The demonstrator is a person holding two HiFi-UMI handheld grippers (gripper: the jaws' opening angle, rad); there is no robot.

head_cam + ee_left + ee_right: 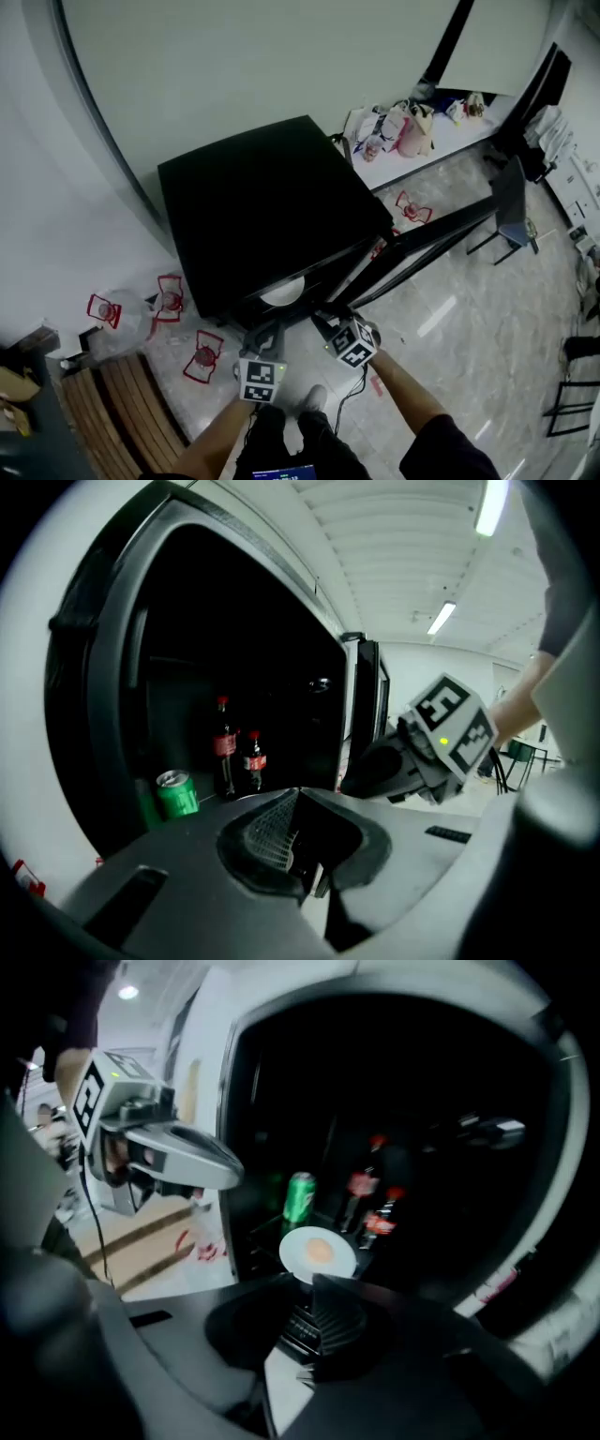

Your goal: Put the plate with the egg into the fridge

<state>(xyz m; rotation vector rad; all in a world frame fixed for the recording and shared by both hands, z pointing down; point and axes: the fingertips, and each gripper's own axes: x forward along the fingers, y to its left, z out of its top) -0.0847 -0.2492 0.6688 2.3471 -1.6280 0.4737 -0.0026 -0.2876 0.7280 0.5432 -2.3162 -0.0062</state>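
"Plate with the egg, where is it?"

"Inside the fridge, on the shelf, close to the shelf's front edge. In the head view only a white sliver shows at the open front, under the fridge's black top."

"Which way does it lie?"

"Flat, face up. It is round, so no long axis points anywhere. The egg sits about in its middle."

"And its look?"

"Plain white and shallow. The egg is a pale orange, roundish patch, a little wider than tall in the right gripper view."

"What stands near it?"

"A green can, upright, behind it toward the shelf's left side. Two dark bottles with red labels, upright, are behind it toward the right. I cannot tell whether any of them touches the plate."

"The door?"

"The door stands wide open, swung off to the right in the head view."

"The left hand-held gripper?"

"Its jaws are pressed together with nothing between them. It is in front of the opening, pointing in."

"The right hand-held gripper?"

"Its jaws are a narrow slit apart, with nothing in them. The plate shows just past the tips, which cover its near rim from that camera. The pads do not press on it. The two grippers are side by side before the fridge."
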